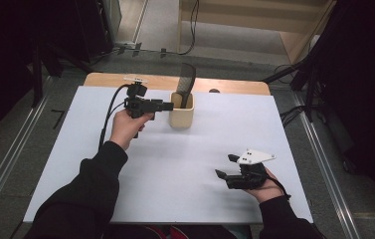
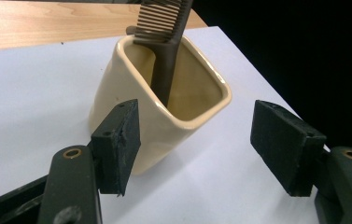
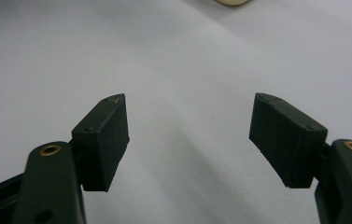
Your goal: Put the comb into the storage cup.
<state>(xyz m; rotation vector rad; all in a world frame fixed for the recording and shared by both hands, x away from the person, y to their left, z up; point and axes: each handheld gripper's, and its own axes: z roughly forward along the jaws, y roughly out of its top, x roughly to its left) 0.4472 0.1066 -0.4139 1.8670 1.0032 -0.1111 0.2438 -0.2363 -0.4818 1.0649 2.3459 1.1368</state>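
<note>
While my left gripper (image 1: 167, 105) hovers just left of the cream cup (image 1: 182, 113) in the upper middle of the high view, its jaws stand spread wide and hold nothing. Through the left gripper view the cup (image 2: 131, 135) sits between and a little beyond my pads, nearer the left pad (image 2: 117, 144), which I cannot say for sure is touching the wall. A dark comb (image 2: 164, 42) stands in the cup, handle down and teeth up, leaning toward the top of that frame; from above the comb (image 1: 187, 79) rises past the cup's rim toward the wooden table edge (image 1: 105, 79).

My right gripper (image 1: 229, 172) rests at the lower right of the high view, well apart from the cup, jaws likewise spread with only the white sheet (image 3: 173, 70) under them.

As I judge it, the comb is already housed in the cup, so that part looks done. What is left seems to be drawing my left gripper clear, or else closing on the cup to shift it; the pictures do not settle which.
</note>
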